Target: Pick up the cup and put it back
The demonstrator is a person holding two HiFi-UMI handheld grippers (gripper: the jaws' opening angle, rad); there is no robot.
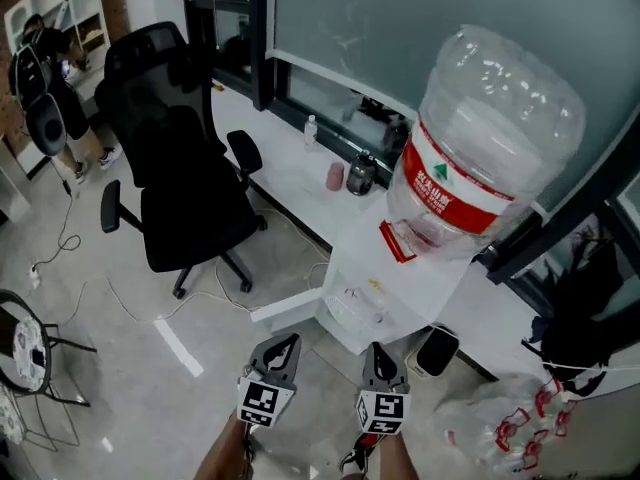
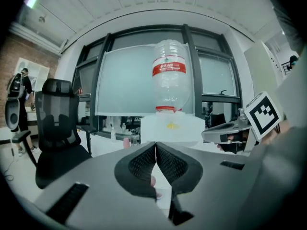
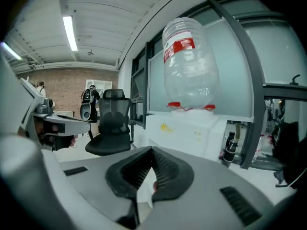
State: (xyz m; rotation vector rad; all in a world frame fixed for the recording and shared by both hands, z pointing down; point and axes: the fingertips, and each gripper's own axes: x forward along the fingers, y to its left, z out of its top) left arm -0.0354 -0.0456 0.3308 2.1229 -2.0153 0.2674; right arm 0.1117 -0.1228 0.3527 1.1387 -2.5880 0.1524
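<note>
Both grippers hung low in the head view, well short of the table (image 1: 283,164), so the pick had not yet begun. The left gripper (image 1: 290,342) had its fingers pressed together with nothing between them, and the right gripper (image 1: 379,351) was the same, tips meeting and empty. The cup (image 1: 335,176), pink, stood upright on the table under the window, with a dark jar (image 1: 360,174) just beside it on the right and the water dispenser (image 1: 385,273) near on that same side. Judged best approach: spread the fingers wide before closing in, and come at the cup from its free left side so the jar is not knocked. Probably the left gripper, being on that side. Set the fingers around the cup's wall about mid-height, close gently, lift straight up, keep it level, then return it to the same bare spot before letting go. Whether the cup held liquid could not be seen, so treat it as full. Count: one cup, one dark jar, one small clear bottle (image 1: 311,132) farther along the table, one dispenser carrying one upturned water bottle (image 1: 490,133), one black office chair (image 1: 190,193), two grippers.
</note>
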